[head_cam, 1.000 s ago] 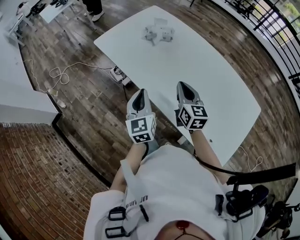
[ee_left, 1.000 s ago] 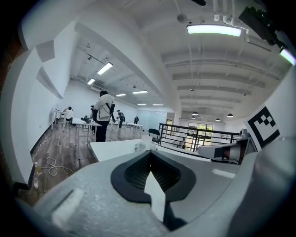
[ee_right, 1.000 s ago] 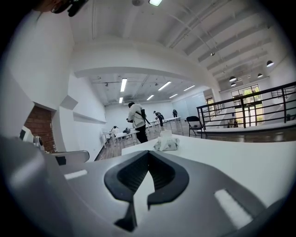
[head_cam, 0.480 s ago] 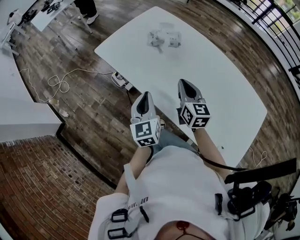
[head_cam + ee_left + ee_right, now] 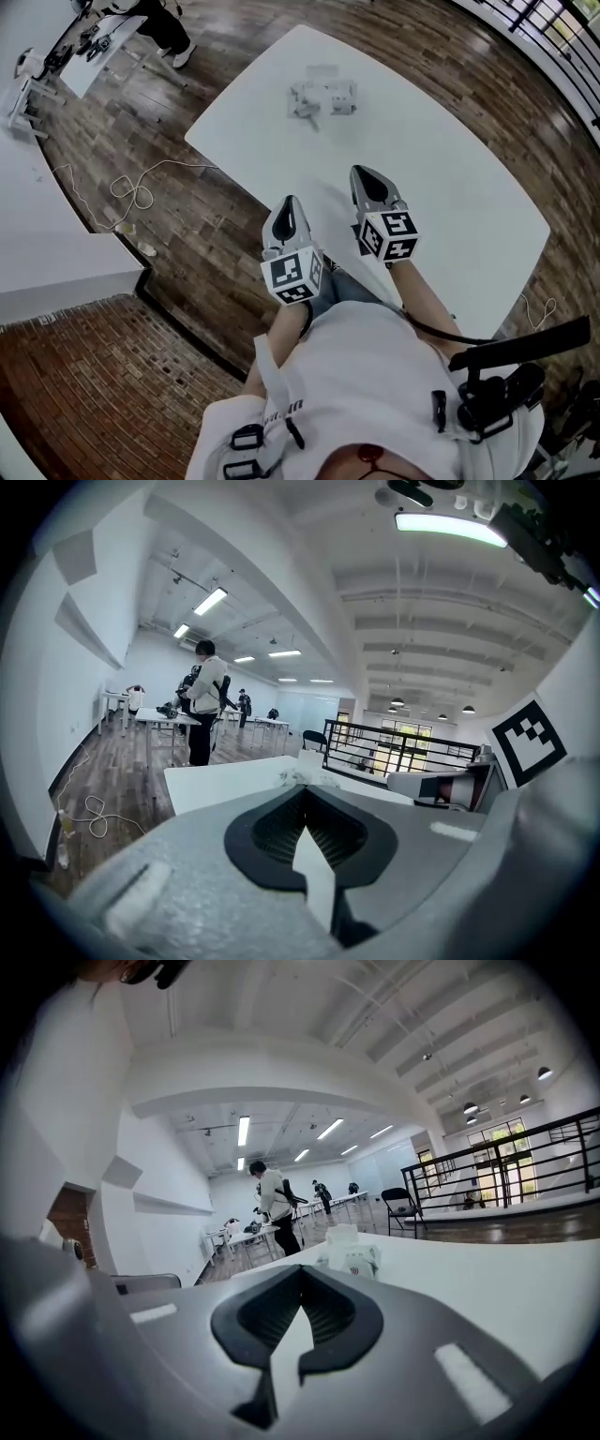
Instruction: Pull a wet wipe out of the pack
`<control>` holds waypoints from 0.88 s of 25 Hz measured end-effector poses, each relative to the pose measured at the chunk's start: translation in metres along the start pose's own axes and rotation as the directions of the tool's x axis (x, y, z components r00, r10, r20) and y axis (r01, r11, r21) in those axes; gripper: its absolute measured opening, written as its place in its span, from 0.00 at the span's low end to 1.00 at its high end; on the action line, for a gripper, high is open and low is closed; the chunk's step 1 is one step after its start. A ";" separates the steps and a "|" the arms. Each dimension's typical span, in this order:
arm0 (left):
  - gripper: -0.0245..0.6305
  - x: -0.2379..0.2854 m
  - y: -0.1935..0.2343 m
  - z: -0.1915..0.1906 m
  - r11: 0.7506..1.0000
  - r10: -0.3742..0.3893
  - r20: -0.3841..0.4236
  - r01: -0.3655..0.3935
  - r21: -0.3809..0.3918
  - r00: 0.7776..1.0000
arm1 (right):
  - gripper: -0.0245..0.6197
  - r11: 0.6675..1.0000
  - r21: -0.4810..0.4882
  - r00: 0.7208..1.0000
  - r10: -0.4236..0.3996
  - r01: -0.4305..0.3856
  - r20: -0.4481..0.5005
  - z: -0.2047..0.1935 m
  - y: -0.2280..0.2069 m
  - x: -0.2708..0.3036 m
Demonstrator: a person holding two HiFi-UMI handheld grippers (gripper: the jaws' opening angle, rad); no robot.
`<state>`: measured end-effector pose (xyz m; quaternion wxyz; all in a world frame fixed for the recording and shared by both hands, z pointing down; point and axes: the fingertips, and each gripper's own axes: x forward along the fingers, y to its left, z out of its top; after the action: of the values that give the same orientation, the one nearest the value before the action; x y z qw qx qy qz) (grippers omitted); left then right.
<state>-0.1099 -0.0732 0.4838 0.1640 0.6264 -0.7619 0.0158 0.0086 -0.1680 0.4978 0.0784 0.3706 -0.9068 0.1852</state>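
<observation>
White wet-wipe pack (image 5: 323,94) in small cluster of white packets, far part of white rectangular desk (image 5: 450,187), well apart from both grippers. Left gripper (image 5: 286,203) at desk's near edge, fingers (image 5: 272,832) clenched, empty. Right gripper (image 5: 367,175) over desk, fingers (image 5: 267,1321) clenched, empty. Dark wooden plank floor (image 5: 187,225) around desk, thin white cable (image 5: 131,192) looped on it. Black metal railing (image 5: 553,23) beyond.

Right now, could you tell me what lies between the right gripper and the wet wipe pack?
Nothing: in the head view, only bare white table separates the right gripper from the wet wipe pack.
</observation>
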 end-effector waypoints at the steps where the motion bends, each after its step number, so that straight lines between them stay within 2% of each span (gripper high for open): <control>1: 0.04 0.006 0.000 -0.001 1.000 -0.012 -0.010 0.012 0.005 1.000 | 0.05 1.000 0.000 1.000 -0.010 0.010 -0.001 0.000 -0.003 0.003; 8: 0.04 0.063 0.020 0.014 0.993 -0.118 -0.039 0.119 0.024 0.992 | 0.05 0.995 0.016 0.995 -0.102 0.101 0.014 0.010 -0.021 0.043; 13: 0.04 0.098 0.050 0.020 0.974 -0.215 -0.076 0.220 0.056 0.974 | 0.05 0.991 0.029 0.992 -0.127 0.127 0.004 0.019 -0.016 0.099; 17: 0.04 0.113 0.063 0.021 0.958 -0.280 -0.085 0.284 0.048 0.956 | 0.05 0.986 0.003 0.985 -0.168 0.168 -0.033 0.020 -0.020 0.133; 22: 0.04 0.116 0.067 0.021 0.952 -0.302 -0.095 0.305 0.021 0.949 | 0.05 0.975 -0.035 0.969 -0.222 0.220 -0.107 0.012 -0.037 0.160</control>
<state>-0.1983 -0.1741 0.5072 0.1880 0.7376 -0.6478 0.0324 -0.0799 -0.2994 0.5420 0.1527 0.4576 -0.8562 0.1850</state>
